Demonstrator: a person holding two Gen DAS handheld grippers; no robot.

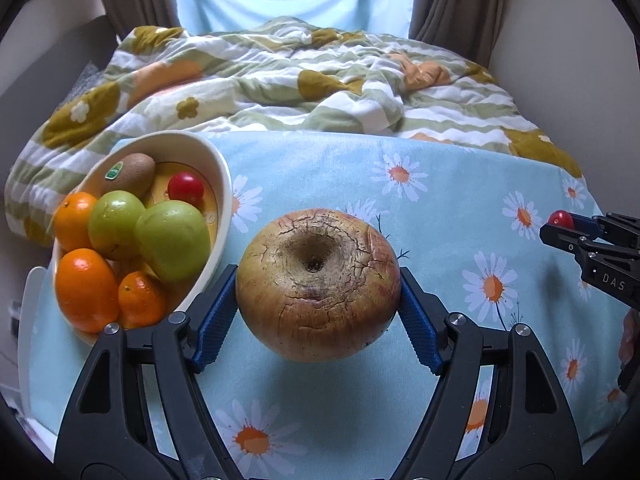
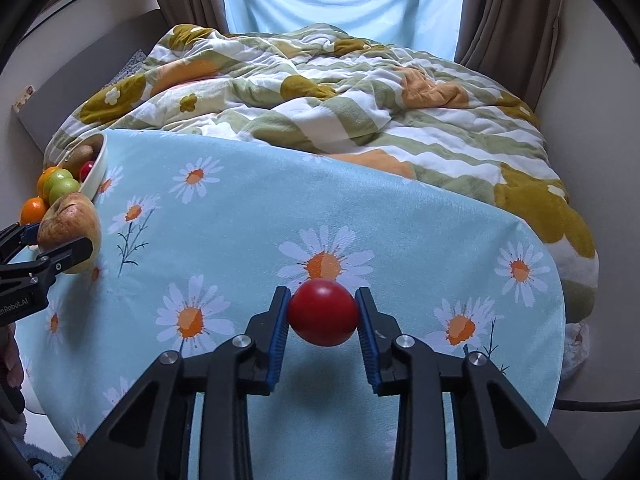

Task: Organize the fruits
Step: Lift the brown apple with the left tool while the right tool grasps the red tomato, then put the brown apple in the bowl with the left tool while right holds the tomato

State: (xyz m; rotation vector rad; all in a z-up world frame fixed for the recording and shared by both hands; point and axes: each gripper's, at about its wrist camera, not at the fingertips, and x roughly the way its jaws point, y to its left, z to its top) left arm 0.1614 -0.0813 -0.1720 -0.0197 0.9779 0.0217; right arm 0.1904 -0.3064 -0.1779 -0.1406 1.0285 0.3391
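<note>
The left gripper (image 1: 318, 300) has its jaws clamped on a big, cracked russet apple (image 1: 318, 284), blue pads pressed to both flanks, lifted just off the table (image 1: 440, 184) with a soft shadow under it. The table wears a pale blue daisy cloth. To the left of the apple in the left wrist view sits a cream oval bowl (image 1: 224, 184), its rim nearly touching the left jaw. It holds 3 oranges (image 1: 86, 288), 2 green fruits (image 1: 174, 238), a kiwi (image 1: 130, 174) with a green sticker and a small red tomato (image 1: 186, 188).

The right gripper (image 2: 323, 314) has its jaws closed narrow on a second red tomato (image 2: 323, 312), low over the cloth at lower centre of the right wrist view. In the left wrist view it pokes in at the right edge, well apart from the apple, with open cloth between.

Behind the table a rumpled flowered duvet (image 2: 340, 104) covers a bed, with brown curtains (image 2: 504, 20) and a bright window beyond.

In the right wrist view the bowl is cut off at the left edge and partly hidden by the apple. Whether the tomato touches the cloth, I cannot tell.
</note>
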